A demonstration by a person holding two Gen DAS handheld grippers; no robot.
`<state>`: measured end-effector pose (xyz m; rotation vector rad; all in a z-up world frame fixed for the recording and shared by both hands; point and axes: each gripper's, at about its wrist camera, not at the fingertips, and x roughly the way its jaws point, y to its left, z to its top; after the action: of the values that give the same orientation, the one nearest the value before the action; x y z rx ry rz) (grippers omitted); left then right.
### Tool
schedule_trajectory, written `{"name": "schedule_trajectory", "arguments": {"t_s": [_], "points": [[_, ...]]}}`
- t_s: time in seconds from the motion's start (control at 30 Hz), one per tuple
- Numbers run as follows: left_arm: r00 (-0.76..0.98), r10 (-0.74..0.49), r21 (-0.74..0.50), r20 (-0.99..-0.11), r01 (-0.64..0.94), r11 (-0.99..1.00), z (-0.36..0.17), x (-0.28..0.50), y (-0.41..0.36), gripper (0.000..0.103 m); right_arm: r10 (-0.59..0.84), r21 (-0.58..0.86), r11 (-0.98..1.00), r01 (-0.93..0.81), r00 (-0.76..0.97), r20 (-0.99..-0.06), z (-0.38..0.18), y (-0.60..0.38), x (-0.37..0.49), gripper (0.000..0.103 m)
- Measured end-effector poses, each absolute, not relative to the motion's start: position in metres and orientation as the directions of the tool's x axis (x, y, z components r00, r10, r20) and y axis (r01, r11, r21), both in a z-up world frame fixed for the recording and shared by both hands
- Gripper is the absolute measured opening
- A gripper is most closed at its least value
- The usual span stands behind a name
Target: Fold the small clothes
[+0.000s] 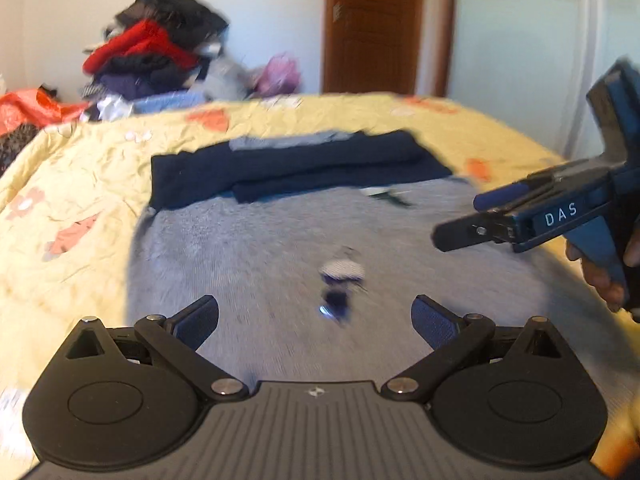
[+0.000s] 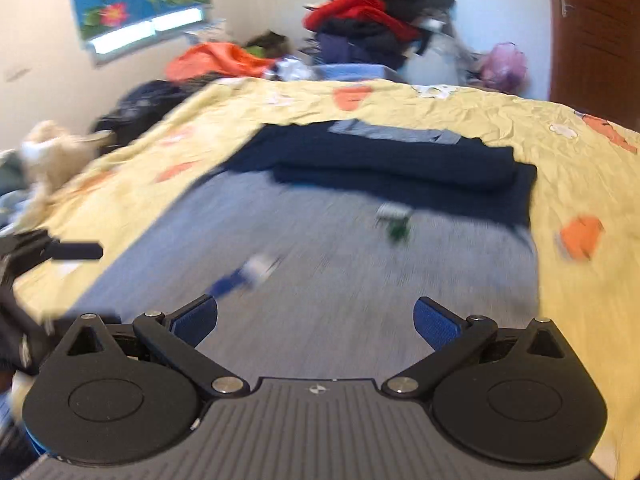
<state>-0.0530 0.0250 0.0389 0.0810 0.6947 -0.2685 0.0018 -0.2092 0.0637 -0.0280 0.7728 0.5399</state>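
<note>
Grey-blue knit garment (image 1: 280, 240), navy sleeves folded across, flat on yellow floral bedspread (image 1: 80, 184). Left gripper (image 1: 315, 320), right gripper (image 2: 316, 320): jaws released, empty. Risk: single-layer pinch drags folds askew.

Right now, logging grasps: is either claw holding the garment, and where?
Nothing held: left claw and right claw both open above the grey garment.

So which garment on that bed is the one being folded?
Find the yellow flowered bedspread. In its middle lies the pale grey-blue knit garment, spread flat. Its far end is navy, folded into a dark band; nothing else on the bed is laid out flat.
</note>
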Motion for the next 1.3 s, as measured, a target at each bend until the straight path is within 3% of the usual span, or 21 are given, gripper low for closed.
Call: {"name": "schedule_trajectory", "arguments": {"t_s": [0.13, 0.2, 0.3, 0.43, 0.53, 0.6, 0.77, 0.9, 1.07, 1.2, 1.3], "points": [[0.68, -0.115, 0.023, -0.724, 0.19, 0.981, 0.007, -0.006, 0.028, 0.103, 0.327, 0.083, 0.914, -0.398, 0.598, -0.732, 0.031, -0.198, 0.052, 0.103], [0.696, -0.14, -0.012, -0.704, 0.185, 0.983, -0.001, -0.011, 0.046, 0.103, 0.281, 0.008, 0.918, -0.397, 0.635, -0.719, 0.015, -0.206, 0.046, 0.103], [0.709, -0.148, 0.01, -0.689, 0.213, 0.977, -0.005, -0.023, 0.064, 0.103, 0.331, 0.011, 0.898, -0.44, 0.657, -0.678, 0.007, -0.231, 0.026, 0.103], [0.72, -0.114, 0.047, -0.685, 0.199, 0.979, 0.016, -0.011, 0.077, 0.103, 0.327, 0.026, 0.897, -0.442, 0.622, -0.711, 0.021, -0.245, 0.034, 0.102], [0.801, -0.128, 0.033, -0.585, 0.181, 0.983, 0.043, 0.022, 0.076, 0.103, 0.369, 0.064, 0.908, -0.415, 0.714, -0.595, 0.046, -0.25, 0.059, 0.102], [0.807, -0.147, -0.005, -0.571, 0.175, 0.985, 0.05, 0.066, 0.071, 0.103, 0.374, 0.074, 0.915, -0.396, 0.767, -0.522, 0.056, -0.244, 0.089, 0.103], [0.777, -0.13, -0.099, -0.616, 0.087, 0.991, 0.038, 0.19, 0.059, 0.103, 0.318, 0.079, 0.934, -0.347, 0.715, -0.622, 0.036, -0.213, 0.194, 0.103], [0.717, -0.032, -0.009, -0.696, 0.036, 0.999, 0.008, 0.253, 0.049, 0.103, 0.181, -0.116, 0.935, -0.334, 0.734, -0.654, 0.009, -0.202, 0.221, 0.103], [0.729, -0.062, 0.015, -0.682, 0.099, 0.995, -0.008, 0.26, 0.071, 0.103, 0.252, -0.007, 0.942, -0.334, 0.724, -0.642, 0.003, -0.245, 0.213, 0.103], [0.709, -0.027, 0.044, -0.704, 0.081, 0.996, 0.003, 0.263, 0.077, 0.103, 0.274, -0.017, 0.919, -0.394, 0.67, -0.69, 0.015, -0.243, 0.219, 0.102], [0.773, -0.065, 0.045, -0.631, 0.121, 0.992, 0.023, 0.252, 0.071, 0.103, 0.343, 0.083, 0.922, -0.379, 0.698, -0.628, 0.043, -0.25, 0.222, 0.103]]}}
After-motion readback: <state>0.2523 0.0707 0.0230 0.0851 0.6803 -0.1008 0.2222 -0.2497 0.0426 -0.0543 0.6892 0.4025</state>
